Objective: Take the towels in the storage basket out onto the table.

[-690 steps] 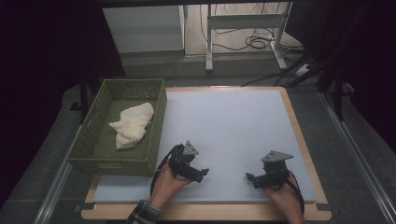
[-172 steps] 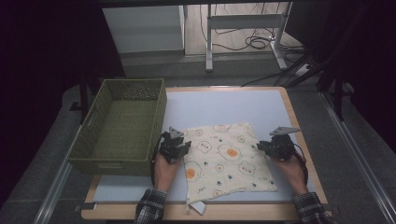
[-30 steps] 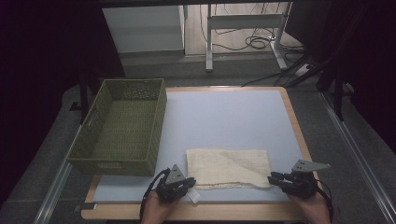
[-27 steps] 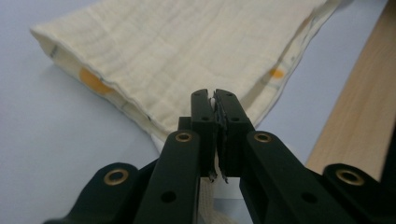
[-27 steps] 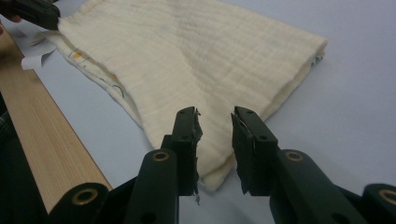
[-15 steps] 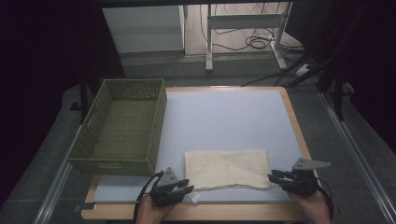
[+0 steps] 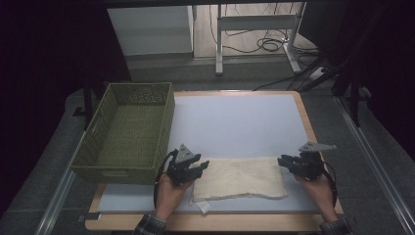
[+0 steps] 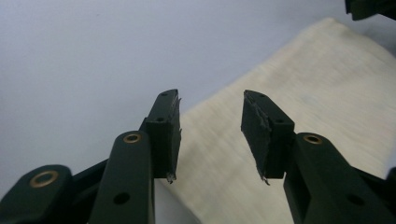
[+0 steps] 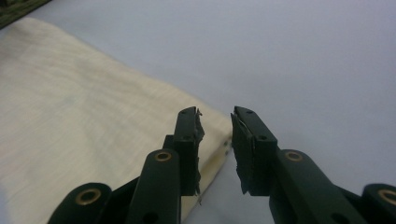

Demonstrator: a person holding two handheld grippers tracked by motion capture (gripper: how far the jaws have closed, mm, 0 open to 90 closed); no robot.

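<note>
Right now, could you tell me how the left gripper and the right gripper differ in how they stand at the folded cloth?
The left gripper stands at the folded cloth's left end, its fingers wider apart; the right gripper stands at the cloth's far right corner, its fingers closer together. Both are open, holding nothing.

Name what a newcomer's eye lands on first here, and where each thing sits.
The folded cream cloth lies flat near the front edge of the white table. The left gripper and right gripper flank its two ends, jaws open and empty. An empty green woven basket stands at the table's left edge.
</note>
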